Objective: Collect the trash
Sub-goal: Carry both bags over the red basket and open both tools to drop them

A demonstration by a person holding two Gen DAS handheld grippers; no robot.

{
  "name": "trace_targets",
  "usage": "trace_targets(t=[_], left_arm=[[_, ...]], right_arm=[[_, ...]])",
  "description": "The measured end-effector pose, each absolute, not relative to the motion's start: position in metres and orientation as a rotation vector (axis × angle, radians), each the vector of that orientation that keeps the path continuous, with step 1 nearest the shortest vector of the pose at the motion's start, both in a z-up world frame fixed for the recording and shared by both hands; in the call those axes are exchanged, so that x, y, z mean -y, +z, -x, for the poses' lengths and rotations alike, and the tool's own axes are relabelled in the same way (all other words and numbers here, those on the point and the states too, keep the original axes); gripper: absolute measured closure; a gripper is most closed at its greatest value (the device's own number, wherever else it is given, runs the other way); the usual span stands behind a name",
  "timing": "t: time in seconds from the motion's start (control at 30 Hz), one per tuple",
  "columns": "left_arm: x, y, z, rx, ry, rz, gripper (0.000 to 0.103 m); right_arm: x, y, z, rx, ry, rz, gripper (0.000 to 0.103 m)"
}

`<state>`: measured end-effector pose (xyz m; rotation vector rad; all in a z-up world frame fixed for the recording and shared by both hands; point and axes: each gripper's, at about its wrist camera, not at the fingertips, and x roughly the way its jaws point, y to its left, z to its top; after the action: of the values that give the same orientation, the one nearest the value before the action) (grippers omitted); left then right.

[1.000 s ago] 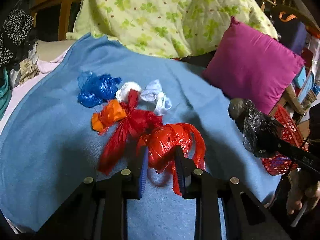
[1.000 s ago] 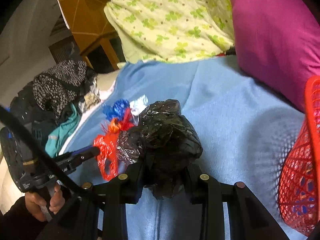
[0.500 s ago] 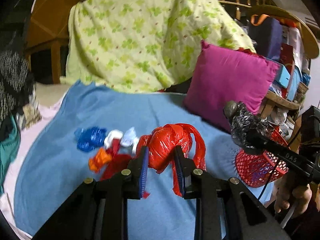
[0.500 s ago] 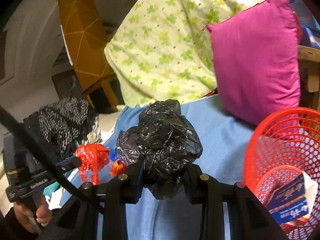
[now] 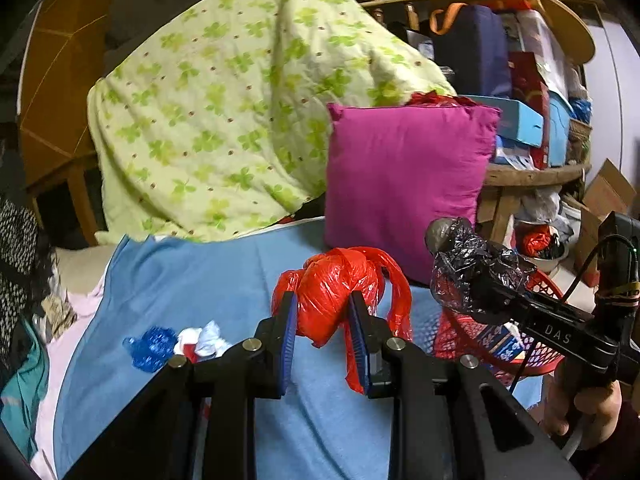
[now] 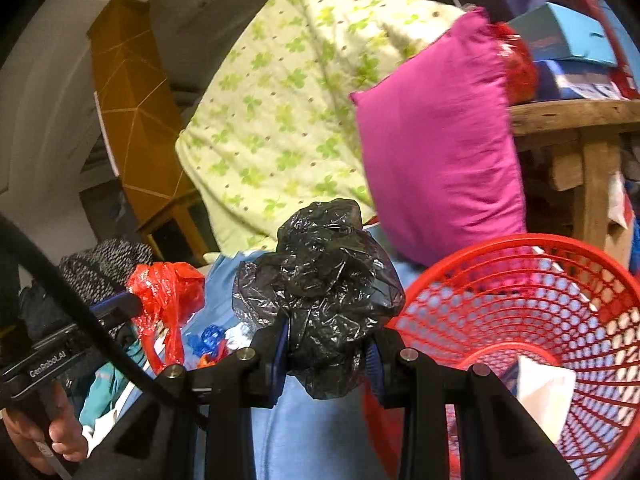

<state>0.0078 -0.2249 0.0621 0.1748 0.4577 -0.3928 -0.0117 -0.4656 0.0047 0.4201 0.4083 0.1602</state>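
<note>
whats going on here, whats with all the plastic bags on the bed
A person is clearing trash off the blue blanket with a handheld gripper in each hand. The left gripper is shut on a red plastic bag, held above the blanket. The right gripper is shut on a crumpled black plastic bag, right beside the red mesh basket, which already holds some trash. A few small bags, a blue bag among them, lie on the blanket.
</note>
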Motion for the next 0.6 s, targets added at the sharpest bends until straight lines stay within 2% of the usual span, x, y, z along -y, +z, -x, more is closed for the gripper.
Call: trace_targets(t=[0.6], left_arm=[[0.322, 0.081, 0.007, -0.401, -0.514, -0.29, 0.076]], right_arm=[[0.55, -0.002, 0.044, -0.357, 0.027, -0.576, 0.068]])
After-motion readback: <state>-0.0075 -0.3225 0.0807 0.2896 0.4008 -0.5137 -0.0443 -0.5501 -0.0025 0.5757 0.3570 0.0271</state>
